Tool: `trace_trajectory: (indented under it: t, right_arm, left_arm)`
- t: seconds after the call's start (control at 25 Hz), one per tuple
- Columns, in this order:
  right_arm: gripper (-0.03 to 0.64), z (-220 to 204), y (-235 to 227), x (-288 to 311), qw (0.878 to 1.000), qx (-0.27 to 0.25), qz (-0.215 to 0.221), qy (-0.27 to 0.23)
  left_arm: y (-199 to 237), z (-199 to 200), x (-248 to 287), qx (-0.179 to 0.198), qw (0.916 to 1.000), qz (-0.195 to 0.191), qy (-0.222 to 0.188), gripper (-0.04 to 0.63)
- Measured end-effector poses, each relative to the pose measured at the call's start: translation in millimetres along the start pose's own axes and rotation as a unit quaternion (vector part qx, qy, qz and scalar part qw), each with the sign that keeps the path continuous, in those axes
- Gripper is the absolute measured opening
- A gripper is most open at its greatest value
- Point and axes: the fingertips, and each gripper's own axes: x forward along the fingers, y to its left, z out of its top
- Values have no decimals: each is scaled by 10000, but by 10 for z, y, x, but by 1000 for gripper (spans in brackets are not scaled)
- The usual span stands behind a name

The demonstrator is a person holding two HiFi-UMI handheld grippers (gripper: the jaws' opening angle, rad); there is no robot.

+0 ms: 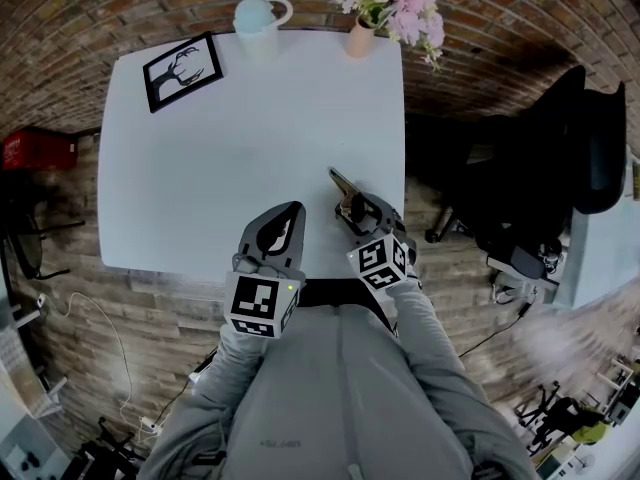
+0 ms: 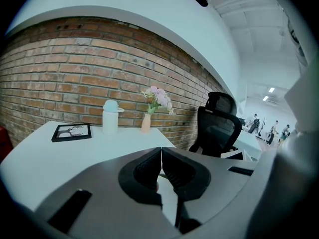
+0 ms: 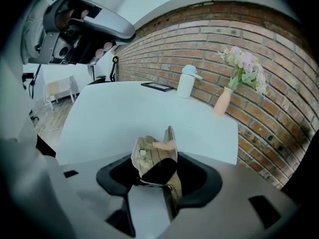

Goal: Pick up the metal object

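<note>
Right gripper (image 3: 158, 177) clamped on shiny metal object (image 3: 150, 152) at near right corner of white table (image 1: 250, 138). Grasp looks done; lift-off unclear. Left gripper (image 2: 161, 169) pinched together, empty.

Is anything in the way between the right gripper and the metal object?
Nothing visible. The right gripper has its fingers shut on the metal object, near the white table's right corner. The left gripper is shut and empty.
</note>
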Motion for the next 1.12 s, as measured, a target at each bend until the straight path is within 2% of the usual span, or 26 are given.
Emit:
trace_trajectory:
  t: [0.36,0.48,0.52,1.12]
  right_arm:
    - [223,10,-10,-6,9999,-110,-57,-8]
    - [180,34,-57,-31,9998,-100,-176,-21]
    - [136,41,-82,-41,9997,-66,-217,-25]
    - [114,215,-190,-100,9989,373,-158,-219]
  left_arm:
    - [25,-22,-35,-33,10000,60,-16,28]
    - [43,-19,-49,-39,9999,88,-33,27]
    - [48,-18,-53,-42,9999,95,-36,28]
    - [136,60,-122,-34,9996,239,-153,28]
